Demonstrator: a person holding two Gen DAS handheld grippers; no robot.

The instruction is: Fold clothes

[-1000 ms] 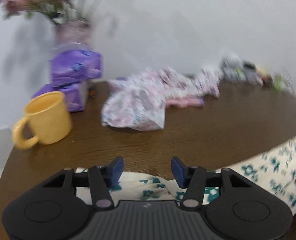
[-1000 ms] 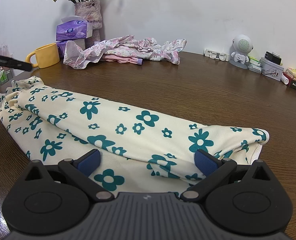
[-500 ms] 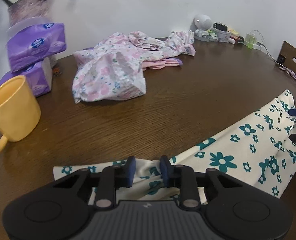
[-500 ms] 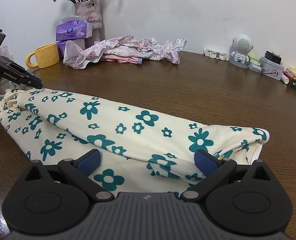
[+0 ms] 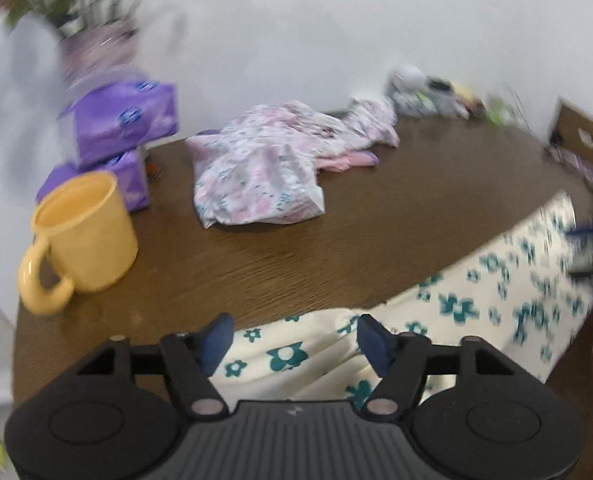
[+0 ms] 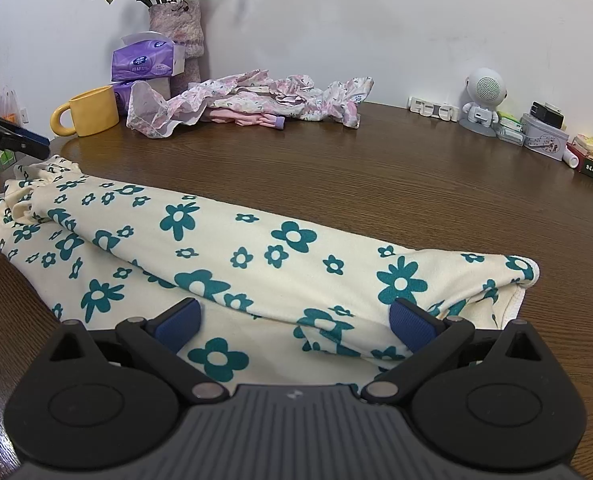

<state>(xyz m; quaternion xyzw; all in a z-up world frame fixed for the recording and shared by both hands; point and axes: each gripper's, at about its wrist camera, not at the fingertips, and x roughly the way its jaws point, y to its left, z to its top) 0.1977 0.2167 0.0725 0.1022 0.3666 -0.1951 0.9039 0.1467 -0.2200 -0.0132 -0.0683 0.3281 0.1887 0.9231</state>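
Right wrist view: cream cotton garment with teal flowers (image 6: 256, 264) lies lengthwise-folded at six o'clock, both grippers (left (image 5: 294, 340), right (image 6: 296, 320)) released; grip hems squarely.

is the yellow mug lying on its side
No, the yellow mug stands upright on the table, open end up, beside the tissue packs.

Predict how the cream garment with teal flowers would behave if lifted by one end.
The cream flowered garment would probably droop and unfold, since it lies in soft, sagging folds on the table. It looks thin, so likely light. Its loose layers near the open right gripper may slide apart.
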